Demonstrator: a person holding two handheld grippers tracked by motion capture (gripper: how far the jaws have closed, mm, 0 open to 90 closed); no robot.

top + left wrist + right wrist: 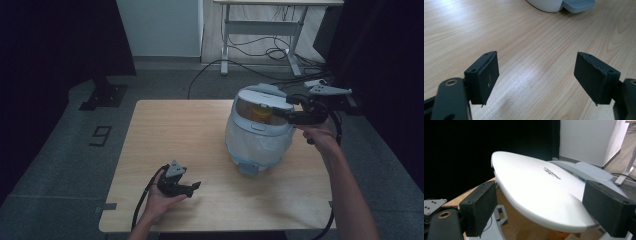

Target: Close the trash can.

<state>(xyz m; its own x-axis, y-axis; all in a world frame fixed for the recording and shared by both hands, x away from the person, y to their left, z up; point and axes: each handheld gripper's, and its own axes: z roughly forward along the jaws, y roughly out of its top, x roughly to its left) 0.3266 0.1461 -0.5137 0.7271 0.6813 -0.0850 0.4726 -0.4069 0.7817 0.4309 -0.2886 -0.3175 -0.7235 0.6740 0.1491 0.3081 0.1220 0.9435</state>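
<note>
A white rice cooker (257,137) stands on the wooden table (170,130), right of the middle. Its lid (262,97) is tilted up a little, and an amber gap with something orange (261,115) shows under it. My right gripper (281,114) reaches in level from the right to the lid's front edge. In the right gripper view the white lid (536,187) lies between the wide-set jaws of the right gripper (540,212), open, with a gap at the left pad (480,207). My left gripper (192,187) rests near the table's front edge, open and empty (536,77).
A blue-grey tab (248,169) sticks out at the cooker's base, also seen as the tab (579,4). Behind the table stand a white desk frame (260,30) with cables on the floor and a white cabinet (160,27). Black curtains hang on both sides.
</note>
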